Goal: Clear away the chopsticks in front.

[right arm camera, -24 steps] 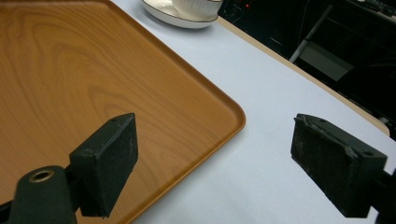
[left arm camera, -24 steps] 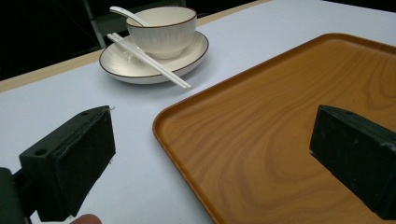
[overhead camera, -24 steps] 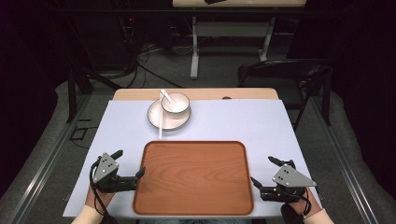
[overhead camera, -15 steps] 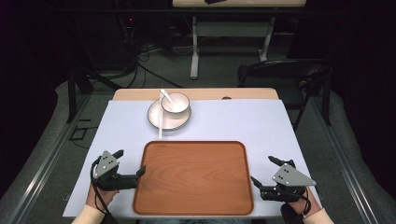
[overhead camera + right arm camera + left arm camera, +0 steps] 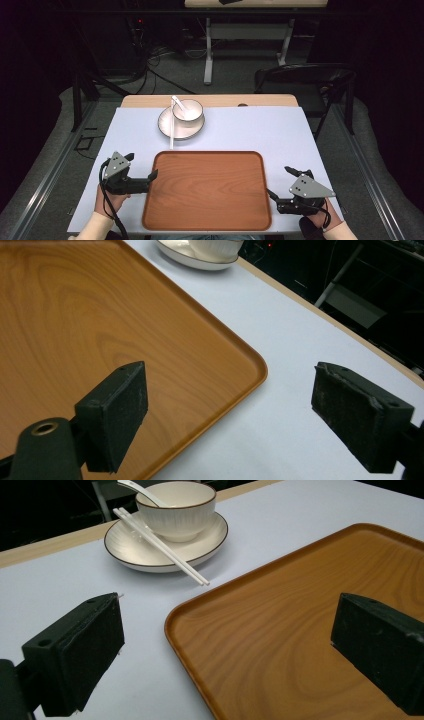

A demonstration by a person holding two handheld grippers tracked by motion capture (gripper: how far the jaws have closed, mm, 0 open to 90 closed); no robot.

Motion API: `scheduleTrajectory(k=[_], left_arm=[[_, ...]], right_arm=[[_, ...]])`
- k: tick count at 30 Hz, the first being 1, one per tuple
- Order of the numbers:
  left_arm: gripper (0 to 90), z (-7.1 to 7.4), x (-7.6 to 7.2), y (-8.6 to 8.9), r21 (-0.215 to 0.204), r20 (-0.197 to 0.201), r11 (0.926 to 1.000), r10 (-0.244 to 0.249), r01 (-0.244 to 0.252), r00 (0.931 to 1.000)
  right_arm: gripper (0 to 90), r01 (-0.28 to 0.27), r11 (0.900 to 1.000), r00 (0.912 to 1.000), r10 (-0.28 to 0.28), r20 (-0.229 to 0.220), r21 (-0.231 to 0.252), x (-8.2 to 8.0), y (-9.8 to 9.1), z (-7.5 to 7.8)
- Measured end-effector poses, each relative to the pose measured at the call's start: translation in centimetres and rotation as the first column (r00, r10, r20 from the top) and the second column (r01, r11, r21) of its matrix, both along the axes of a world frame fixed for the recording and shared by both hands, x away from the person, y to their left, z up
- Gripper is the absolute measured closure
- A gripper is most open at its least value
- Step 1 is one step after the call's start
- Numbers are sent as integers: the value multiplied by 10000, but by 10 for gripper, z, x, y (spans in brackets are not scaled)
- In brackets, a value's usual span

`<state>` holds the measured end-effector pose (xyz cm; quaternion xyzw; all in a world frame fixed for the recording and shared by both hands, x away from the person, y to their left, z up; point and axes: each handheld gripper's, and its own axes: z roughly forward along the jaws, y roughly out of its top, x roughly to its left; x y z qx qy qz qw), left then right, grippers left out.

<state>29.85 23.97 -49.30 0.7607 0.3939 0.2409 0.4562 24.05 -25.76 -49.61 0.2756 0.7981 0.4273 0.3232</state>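
A brown wooden tray (image 5: 207, 200) lies empty at the near middle of the pale table cover. My left gripper (image 5: 142, 166) is open at the tray's left edge; in the left gripper view (image 5: 227, 615) one jaw hangs over the tray (image 5: 300, 610) and the other over the cover. My right gripper (image 5: 280, 181) is open at the tray's right edge; in the right gripper view (image 5: 230, 385) its jaws straddle the rim of the tray (image 5: 250, 357). Neither holds anything. Behind the tray a white bowl (image 5: 188, 111) with a spoon (image 5: 176, 101) stands on a plate (image 5: 165, 127), with white chopsticks (image 5: 171, 131) across it.
The pale cover (image 5: 280, 130) spreads over a wooden table whose far edge (image 5: 260, 101) shows behind it. A dark chair (image 5: 305, 80) stands beyond the far right corner. Cables and table legs lie on the floor farther back.
My left gripper has crept a little forward along the tray's left edge. The right gripper has hardly moved. Both have stayed open.
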Motion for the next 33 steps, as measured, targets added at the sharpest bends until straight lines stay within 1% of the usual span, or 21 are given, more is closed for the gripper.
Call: scheduleTrajectory(k=[1,3,4,5,6,7,9,10,13,15,16,17,19,21,23,24,26,31,33], left_arm=[[6,0,0,0,0,0,10000,0,0,10000],[11,1,7,-1,67,-84,10000,-8,9,10000],[18,4,14,-1,58,-206,10000,-21,23,9998],[21,4,14,-1,58,-206,10000,-21,23,9998],[24,7,22,-1,-154,-280,9999,-76,71,9996],[26,7,22,-1,-154,-280,9999,-76,71,9996],[30,13,35,-3,-218,-329,9998,-43,35,9994],[32,16,39,-3,-258,-346,9997,-50,41,9994],[30,21,47,-5,-266,-347,9996,-51,41,9994],[27,26,55,-7,-229,-331,9997,-37,29,9994],[18,29,63,-8,-221,-387,9997,-43,35,9992],[17,29,63,-8,-221,-387,9997,-43,35,9992],[10,32,73,-11,-159,-541,9998,-89,80,9985],[10,34,83,-14,-156,-680,9998,-132,122,9976],[6,36,92,-17,1,-835,9998,-199,200,9963],[4,36,95,-19,44,-885,9998,-196,201,9959],[3,37,106,-22,74,-1104,9997,-219,228,9936],[3,34,129,-25,234,-1459,9997,16,19,9893],[0,33,140,-25,242,-1692,9995,220,-182,9853]], right_arm=[[142,0,10000,10000,0,0,0,0,0,0],[142,-16,10000,10000,16,-43,-35,1,0,0],[142,-63,10000,10000,62,-55,-69,1,1,0],[142,-63,10000,10000,62,-55,-69,1,1,0],[142,-58,9999,10000,57,-68,-85,1,1,0],[142,-58,9999,10000,57,-68,-85,1,1,0],[142,15,10000,10000,-15,-7,-46,1,1,0],[142,41,10000,10000,-41,-5,-33,1,1,0],[142,41,10000,10000,-41,-44,-81,1,1,0],[142,-7,10000,10000,7,28,-2,1,0,0],[142,10,9999,10000,-10,-67,-109,1,1,-1],[142,10,9999,10000,-10,-67,-109,1,1,-1],[142,-5,10000,10000,5,12,-65,0,1,0],[142,7,10000,10000,-7,-6,-70,0,1,0],[142,43,10000,10000,-43,-17,-65,0,0,0],[142,54,9999,10000,-54,-36,-87,0,1,0],[142,21,9999,10000,-21,-43,-121,1,1,0],[142,-4,9999,10000,3,-41,-101,1,1,0],[142,10,10000,10000,-10,-35,-35,1,0,0]])
